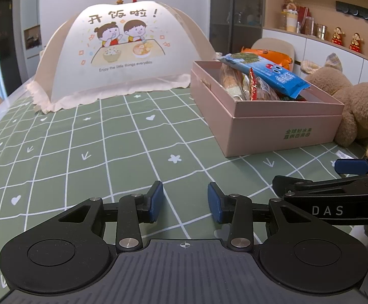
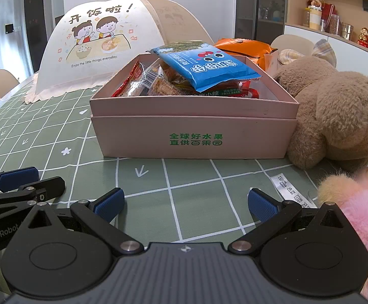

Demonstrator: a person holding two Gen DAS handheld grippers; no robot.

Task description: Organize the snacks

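Note:
A pink cardboard box (image 2: 194, 136) (image 1: 280, 129) stands on the green checked tablecloth, filled with several snack packets. A blue packet (image 2: 206, 67) (image 1: 267, 72) lies on top, slanting over red and clear wrappers (image 2: 143, 81). An orange bag (image 2: 244, 46) (image 1: 270, 55) sits behind the box. My left gripper (image 1: 185, 202) hovers open over bare cloth, left of the box, nothing between its fingers. My right gripper (image 2: 185, 202) is open wide in front of the box, also empty. Each gripper shows at the edge of the other's view.
A mesh food cover (image 1: 118, 50) (image 2: 102, 43) with a cartoon print stands at the back left. A brown plush bear (image 2: 335, 111) (image 1: 356, 106) leans against the box's right side; a pink plush toy (image 2: 356, 210) lies near my right gripper. Shelves and chairs surround the table.

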